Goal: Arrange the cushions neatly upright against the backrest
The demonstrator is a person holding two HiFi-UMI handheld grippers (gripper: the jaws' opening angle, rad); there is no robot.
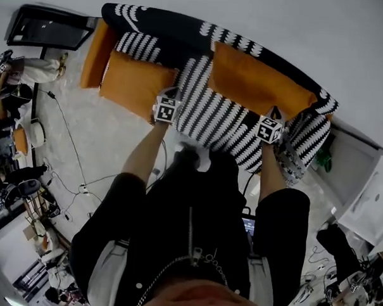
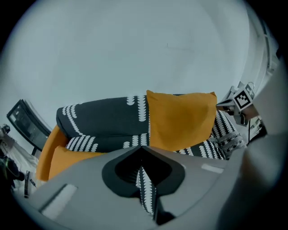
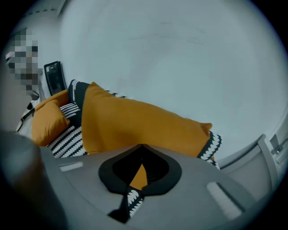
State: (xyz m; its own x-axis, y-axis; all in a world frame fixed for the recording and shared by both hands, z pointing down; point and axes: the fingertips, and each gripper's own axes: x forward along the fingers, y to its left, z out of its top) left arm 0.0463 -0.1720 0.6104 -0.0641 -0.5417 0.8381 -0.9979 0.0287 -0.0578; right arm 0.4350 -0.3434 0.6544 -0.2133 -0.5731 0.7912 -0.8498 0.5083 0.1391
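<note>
While over sofa, patterned cushion (clamped)

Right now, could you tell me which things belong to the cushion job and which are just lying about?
Job: patterned cushion, pinched by left gripper and right gripper; upright orange cushion; flat orange cushion; sofa backrest.
Lying about: dark screen; white cabinet.

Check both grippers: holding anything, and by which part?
Both hold the black-and-white cushion: left gripper pinches its left edge, right gripper its right edge.
</note>
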